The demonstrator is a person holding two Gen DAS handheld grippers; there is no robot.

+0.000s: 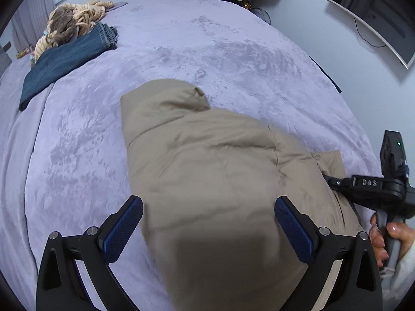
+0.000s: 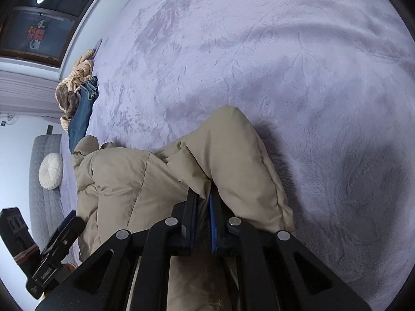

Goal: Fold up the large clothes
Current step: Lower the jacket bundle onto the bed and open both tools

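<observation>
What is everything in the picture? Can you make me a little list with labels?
surface: lilac blanket covering the bed
main garment: beige puffy jacket, bunched
left gripper: open, jaws either side of the jacket
right gripper: shut on a jacket fold
other clothes: jeans and striped fuzzy garment at the far edge
on wall: TV

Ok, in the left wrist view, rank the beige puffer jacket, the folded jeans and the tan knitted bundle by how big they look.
1. beige puffer jacket, though it is nearest the camera.
2. folded jeans.
3. tan knitted bundle, partly hidden behind the jeans.
</observation>
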